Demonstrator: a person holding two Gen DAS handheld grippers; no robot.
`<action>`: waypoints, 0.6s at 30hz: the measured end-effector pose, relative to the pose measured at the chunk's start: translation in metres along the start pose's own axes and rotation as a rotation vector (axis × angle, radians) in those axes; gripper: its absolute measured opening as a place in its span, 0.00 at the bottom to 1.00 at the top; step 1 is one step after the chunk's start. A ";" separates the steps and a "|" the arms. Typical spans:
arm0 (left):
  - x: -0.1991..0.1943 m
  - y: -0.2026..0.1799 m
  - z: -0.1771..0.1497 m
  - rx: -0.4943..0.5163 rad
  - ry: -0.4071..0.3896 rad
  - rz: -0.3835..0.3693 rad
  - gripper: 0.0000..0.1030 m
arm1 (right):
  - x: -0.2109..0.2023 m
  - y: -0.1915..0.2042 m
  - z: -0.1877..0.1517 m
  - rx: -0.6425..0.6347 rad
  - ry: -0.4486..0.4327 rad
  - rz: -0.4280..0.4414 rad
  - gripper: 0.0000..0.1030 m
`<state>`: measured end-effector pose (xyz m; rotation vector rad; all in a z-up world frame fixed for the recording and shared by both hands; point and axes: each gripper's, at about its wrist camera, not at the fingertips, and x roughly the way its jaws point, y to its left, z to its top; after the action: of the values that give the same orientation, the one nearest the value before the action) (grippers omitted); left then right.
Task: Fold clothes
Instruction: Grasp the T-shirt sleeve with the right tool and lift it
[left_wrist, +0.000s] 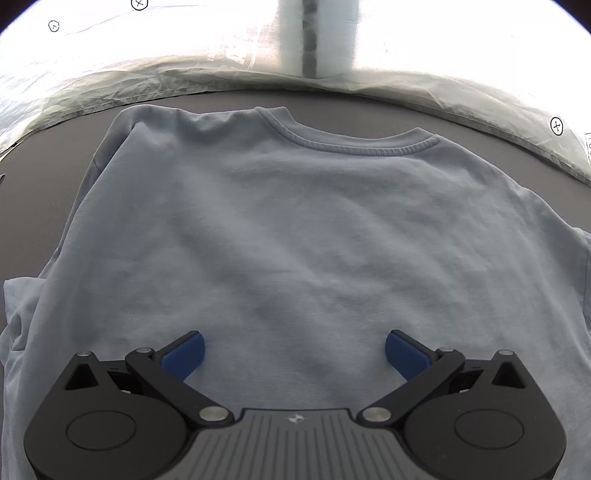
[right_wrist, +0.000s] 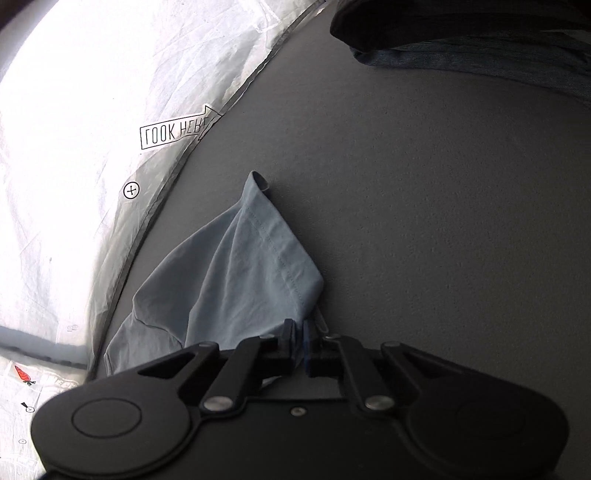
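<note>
Blue-padded fingers (left_wrist: 183, 355) of the left gripper (left_wrist: 294, 354) stand wide apart just above a light blue T-shirt (left_wrist: 280, 229), holding nothing. That shirt lies spread flat, back side up, on a dark grey table (left_wrist: 369, 110), its ribbed collar (left_wrist: 354, 142) pointing away from the camera and 1 sleeve bunched at the left edge. Beyond the far table edge hangs a crinkled white sheet (left_wrist: 147, 55) printed with small circled crosses.

Seen from the right wrist, the right gripper (right_wrist: 301, 345) has its jaws pressed together on a stitched hem of the same T-shirt (right_wrist: 236, 273), the pinched cloth rising off the table (right_wrist: 443, 221) in a peak. Dark folded clothes (right_wrist: 480, 40) lie well apart at the far side. Alongside, the sheet (right_wrist: 74, 147) carries a "LOOK HERE" arrow label (right_wrist: 177, 131).
</note>
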<state>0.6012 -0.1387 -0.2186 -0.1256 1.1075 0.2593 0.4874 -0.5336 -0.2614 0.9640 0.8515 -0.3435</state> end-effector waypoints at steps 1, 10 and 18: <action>0.000 0.000 0.000 0.002 -0.001 -0.001 1.00 | -0.001 -0.001 0.001 0.014 0.003 -0.003 0.03; 0.001 0.001 0.001 0.010 0.005 -0.005 1.00 | -0.009 -0.003 0.011 0.034 0.011 -0.041 0.07; 0.003 0.000 0.007 0.008 0.038 -0.003 1.00 | -0.020 0.029 0.019 -0.258 -0.158 -0.097 0.09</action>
<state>0.6081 -0.1364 -0.2182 -0.1257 1.1463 0.2512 0.5013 -0.5360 -0.2241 0.6492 0.7775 -0.3781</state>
